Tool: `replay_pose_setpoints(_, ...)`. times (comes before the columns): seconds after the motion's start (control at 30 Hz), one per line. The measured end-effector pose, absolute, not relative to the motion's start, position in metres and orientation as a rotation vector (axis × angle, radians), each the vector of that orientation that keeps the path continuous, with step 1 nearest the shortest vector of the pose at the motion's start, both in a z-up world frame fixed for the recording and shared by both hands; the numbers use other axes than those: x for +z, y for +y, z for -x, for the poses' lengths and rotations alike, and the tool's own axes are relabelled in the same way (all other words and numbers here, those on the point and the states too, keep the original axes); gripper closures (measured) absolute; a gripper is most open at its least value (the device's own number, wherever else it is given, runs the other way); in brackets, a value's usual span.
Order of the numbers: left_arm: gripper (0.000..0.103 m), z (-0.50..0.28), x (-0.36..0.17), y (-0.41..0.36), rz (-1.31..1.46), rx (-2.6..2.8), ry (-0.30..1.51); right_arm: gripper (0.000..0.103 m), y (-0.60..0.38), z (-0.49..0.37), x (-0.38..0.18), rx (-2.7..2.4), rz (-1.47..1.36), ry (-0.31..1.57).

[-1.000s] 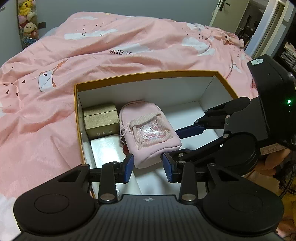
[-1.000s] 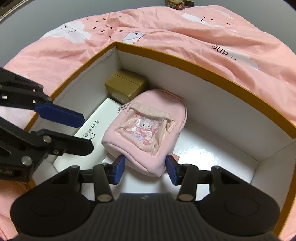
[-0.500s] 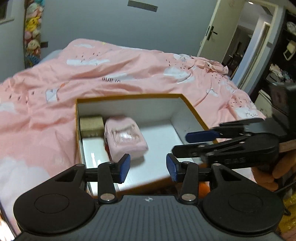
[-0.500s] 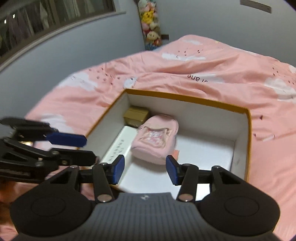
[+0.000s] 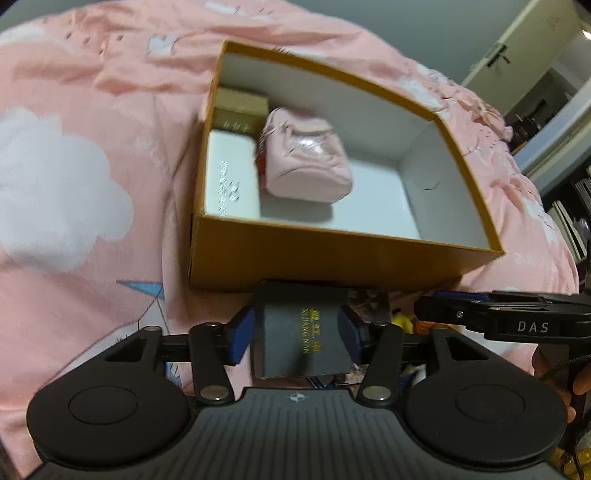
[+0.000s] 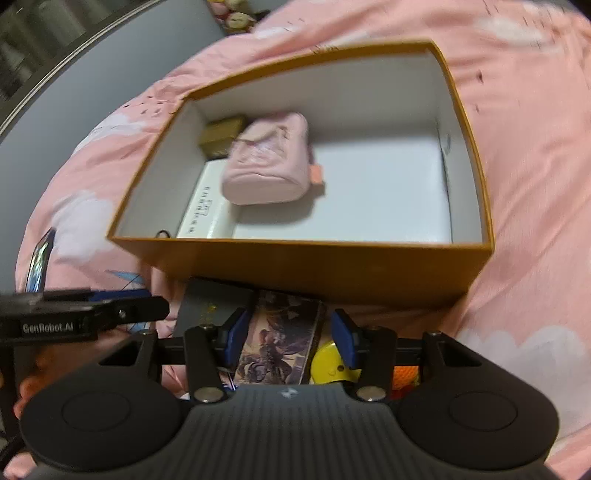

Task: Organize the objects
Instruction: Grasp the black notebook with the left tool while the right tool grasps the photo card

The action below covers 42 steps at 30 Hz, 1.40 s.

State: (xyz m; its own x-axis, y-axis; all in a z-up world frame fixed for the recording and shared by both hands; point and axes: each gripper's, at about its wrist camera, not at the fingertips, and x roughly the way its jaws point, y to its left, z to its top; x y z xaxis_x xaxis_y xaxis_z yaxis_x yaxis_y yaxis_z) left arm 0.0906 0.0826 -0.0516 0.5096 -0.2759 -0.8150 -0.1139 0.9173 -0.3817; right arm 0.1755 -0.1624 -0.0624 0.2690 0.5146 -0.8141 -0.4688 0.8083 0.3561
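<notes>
An orange box [image 5: 332, 258] with a white inside lies on the pink bedspread. In it are a pink pouch [image 5: 306, 162], a tan box [image 5: 240, 107] and a flat white box [image 5: 231, 177]. In front of it my left gripper [image 5: 295, 334] hangs over a dark grey box with gold lettering [image 5: 299, 358]. Its jaws are opening, with that box between the pads and a gap on the left. My right gripper [image 6: 288, 338] stands open over an illustrated card box [image 6: 280, 343], not pressing it. The orange box [image 6: 314, 266] and pink pouch [image 6: 269, 166] are blurred in the right wrist view.
A yellow toy [image 6: 328, 365] and something orange [image 6: 404, 376] lie beside the illustrated box. The pink bedspread [image 5: 74, 166] surrounds the orange box. A door [image 5: 517, 48] stands open at the far right. Plush toys [image 6: 236, 14] sit by the wall. A hand [image 6: 26, 391] holds the left gripper.
Both grippers drew back out of the orange box to its near side, over the loose things there. The left jaws widened. The pink pouch stayed in the box.
</notes>
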Motion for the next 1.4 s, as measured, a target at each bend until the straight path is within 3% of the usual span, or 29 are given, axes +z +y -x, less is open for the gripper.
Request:
replay_pose_setpoints(0.43, 0.030, -0.104, -0.092, 0.097, 0.584, -0.105, 1.140, 0.051, -0.140, -0.196, -0.108, 0.682, -0.093, 1.260)
replay_pose_setpoints(0.57, 0.029, -0.110, -0.103, 0.098, 0.624, -0.120, 1.171, 0.050, -0.137, -0.197, -0.112, 0.686, -0.075, 1.249)
replay_pose_setpoints(0.83, 0.016, -0.120, -0.122, 0.097, 0.710, -0.161, 1.207, 0.047, -0.131, -0.203, -0.118, 0.706, -0.033, 1.238)
replay_pose_setpoints(1.0, 0.015, -0.121, -0.133, 0.098, 0.757, -0.175, 1.210, 0.042, -0.129, -0.209, -0.123, 0.725, -0.034, 1.230)
replay_pose_setpoints(1.23, 0.029, -0.113, -0.128, 0.096, 0.736, -0.167, 1.197, 0.040, -0.131, -0.215, -0.132, 0.743, -0.063, 1.239)
replay_pose_setpoints(1.33, 0.042, -0.101, -0.116, 0.098, 0.713, -0.145, 1.166, 0.046, -0.130, -0.212, -0.130, 0.744, -0.062, 1.226)
replay_pose_setpoints(1.4, 0.045, -0.093, -0.105, 0.098, 0.676, -0.122, 1.146, 0.052, -0.131, -0.208, -0.127, 0.744, -0.060, 1.216)
